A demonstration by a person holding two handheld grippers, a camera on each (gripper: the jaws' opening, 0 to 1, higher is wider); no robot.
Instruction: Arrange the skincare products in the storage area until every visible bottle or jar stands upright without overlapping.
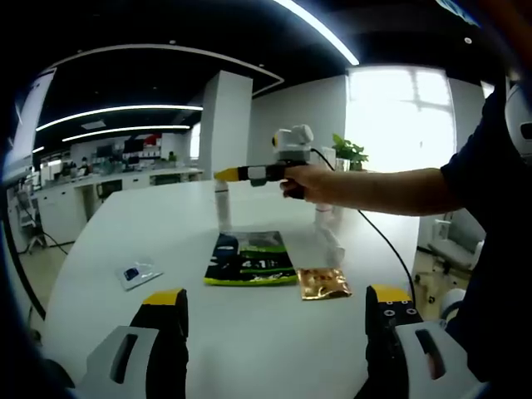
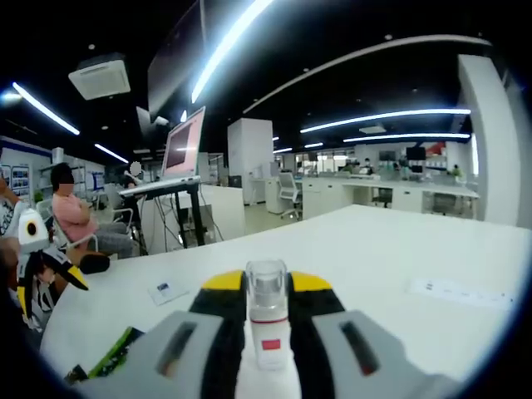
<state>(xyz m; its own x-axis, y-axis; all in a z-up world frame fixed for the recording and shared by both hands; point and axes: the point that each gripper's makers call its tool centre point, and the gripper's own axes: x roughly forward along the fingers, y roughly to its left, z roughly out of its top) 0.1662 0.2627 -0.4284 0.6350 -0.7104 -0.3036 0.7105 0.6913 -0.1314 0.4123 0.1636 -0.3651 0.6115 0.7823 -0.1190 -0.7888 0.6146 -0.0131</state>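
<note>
Glossy gold foil sachet point(image 1: 324, 283); smooth white table point(image 1: 249, 332).

Bare white table point(image 1: 125, 224) ahead left, dark pouch point(image 1: 249, 259) and gold sachet point(image 1: 324, 283) mid-table, outstretched arm point(image 1: 374, 189) crossing above

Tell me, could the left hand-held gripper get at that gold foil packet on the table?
Probably yes. The left hand-held gripper is open, and the gold foil packet lies flat just ahead of it on the white table, with nothing between them.
</note>
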